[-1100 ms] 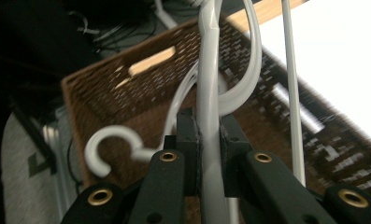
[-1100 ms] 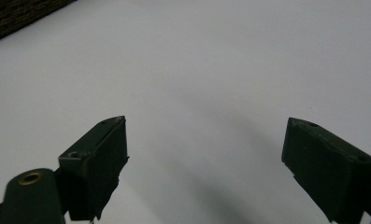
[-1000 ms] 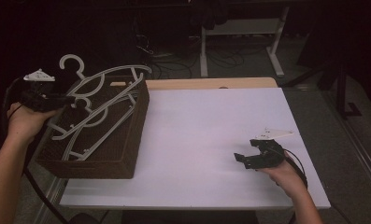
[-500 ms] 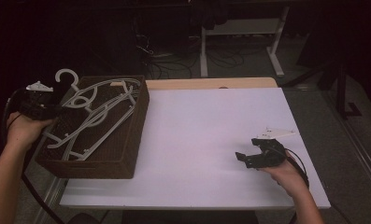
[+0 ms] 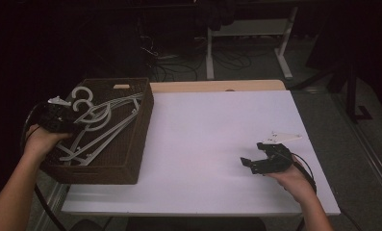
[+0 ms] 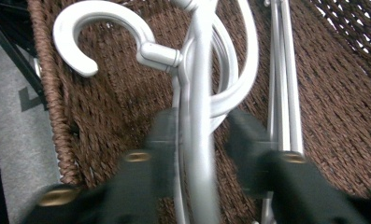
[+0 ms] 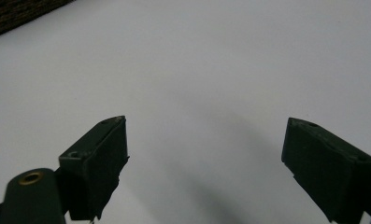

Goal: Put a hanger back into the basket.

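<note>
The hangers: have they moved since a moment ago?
Yes. The hangers have come down into the basket; the left gripper has just been opening around one.

So the basket (image 5: 131, 144) sits at the table's (image 5: 217, 144) left edge, hangers (image 5: 102, 125) piled inside it (hooks toward the far left corner); left gripper (image 5: 58, 120) over the basket's left rim; right gripper (image 5: 263, 156) way off near the table's right side.
</note>
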`<state>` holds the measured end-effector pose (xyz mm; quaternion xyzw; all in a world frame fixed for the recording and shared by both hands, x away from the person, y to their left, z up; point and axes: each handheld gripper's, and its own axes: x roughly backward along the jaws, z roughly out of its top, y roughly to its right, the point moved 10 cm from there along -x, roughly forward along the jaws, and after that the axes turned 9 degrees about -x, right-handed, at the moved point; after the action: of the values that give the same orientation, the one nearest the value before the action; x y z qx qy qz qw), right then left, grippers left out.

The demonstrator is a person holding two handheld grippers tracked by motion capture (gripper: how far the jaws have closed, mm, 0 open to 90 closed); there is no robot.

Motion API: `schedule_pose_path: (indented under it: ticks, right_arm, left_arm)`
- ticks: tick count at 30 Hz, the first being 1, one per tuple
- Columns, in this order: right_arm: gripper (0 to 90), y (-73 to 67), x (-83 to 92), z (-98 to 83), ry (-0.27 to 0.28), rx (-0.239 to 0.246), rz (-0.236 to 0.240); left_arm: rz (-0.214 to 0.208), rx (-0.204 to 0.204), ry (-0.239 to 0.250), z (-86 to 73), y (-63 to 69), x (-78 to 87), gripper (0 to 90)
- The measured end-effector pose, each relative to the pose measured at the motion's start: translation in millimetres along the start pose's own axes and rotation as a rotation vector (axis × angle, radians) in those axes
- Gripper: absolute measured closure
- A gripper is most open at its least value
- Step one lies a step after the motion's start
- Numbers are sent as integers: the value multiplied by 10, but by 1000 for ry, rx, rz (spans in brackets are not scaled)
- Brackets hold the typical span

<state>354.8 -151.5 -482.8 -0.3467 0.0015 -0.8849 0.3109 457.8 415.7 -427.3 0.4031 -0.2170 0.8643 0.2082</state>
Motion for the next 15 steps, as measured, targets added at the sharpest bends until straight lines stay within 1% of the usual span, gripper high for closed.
schedule_pose_path:
  ticks: [2, 4, 6, 7, 8, 10, 13, 15]
  right_arm:
    - [138, -5, 0, 7, 1, 4, 4]
    - [138, -11, 1, 15, 1, 6, 5]
    - [138, -21, 6, 27, 4, 6, 9]
    - [138, -21, 6, 27, 4, 6, 9]
    - [138, -26, 9, 34, 7, 7, 12]
    - [138, -43, 16, 45, 7, 10, 15]
    - [138, -55, 23, 62, 8, 10, 17]
    - [138, -59, 27, 74, 11, 13, 16]
  left_arm:
    - [3, 6, 17, 35, 3, 31, 481]
    - [-1, 3, 35, 80, 26, 66, 426]
    - [-17, 7, 65, 146, 59, 109, 384]
    - [-17, 7, 65, 146, 59, 109, 364]
    - [-39, 11, 101, 222, 108, 155, 364]
    - [-86, 13, 157, 343, 218, 218, 321]
    - [-149, 3, 216, 484, 391, 283, 281]
    - [-186, -17, 255, 577, 532, 329, 270]
